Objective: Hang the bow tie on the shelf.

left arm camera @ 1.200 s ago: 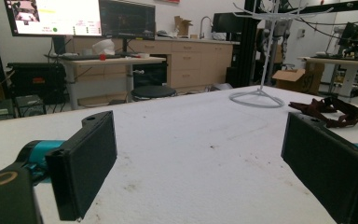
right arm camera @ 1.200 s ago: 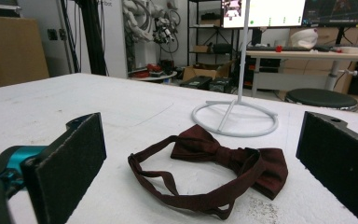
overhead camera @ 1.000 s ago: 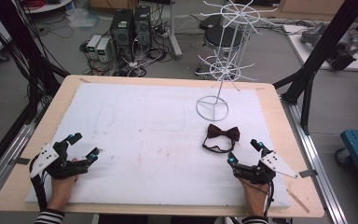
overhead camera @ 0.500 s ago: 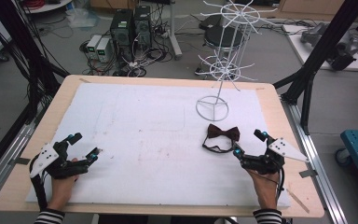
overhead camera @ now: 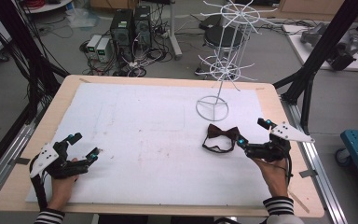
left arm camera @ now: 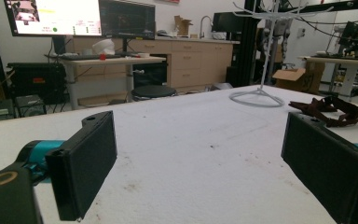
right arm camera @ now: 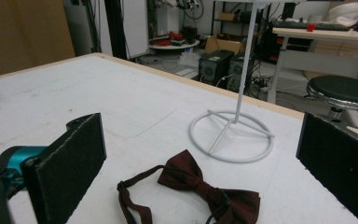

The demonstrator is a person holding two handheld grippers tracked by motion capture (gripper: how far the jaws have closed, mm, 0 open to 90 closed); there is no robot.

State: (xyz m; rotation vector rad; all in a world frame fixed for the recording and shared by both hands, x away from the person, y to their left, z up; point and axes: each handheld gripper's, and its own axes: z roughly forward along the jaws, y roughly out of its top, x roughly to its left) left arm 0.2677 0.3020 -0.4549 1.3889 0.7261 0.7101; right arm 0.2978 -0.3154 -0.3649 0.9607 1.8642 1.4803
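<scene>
From the high view we see a table [overhead camera: 37, 135] covered by a white mat [overhead camera: 140, 135]. Our left gripper [overhead camera: 83, 147] rests at the mat's near left edge, jaws spread apart with nothing between them. Our right gripper [overhead camera: 251, 133] lies near the right edge, jaws wide apart, pointing at a dark red bow tie [overhead camera: 222, 134] that lies flat on the mat just beside its nearer jaw tip. A white wire stand [overhead camera: 213, 107] has its ring base on the mat just behind the bow tie.

In the left gripper view our jaws stand far apart over bare mat [left arm camera: 191, 154]. The bow tie [left arm camera: 328, 109] lies well ahead at the right, and the stand [left arm camera: 256, 95] sits farther back.

In the right gripper view the jaws are wide open, and the bow tie [right arm camera: 205, 186] lies on the mat between them, its strap looping toward the left jaw. The stand [right arm camera: 230, 135] is just beyond it.
</scene>
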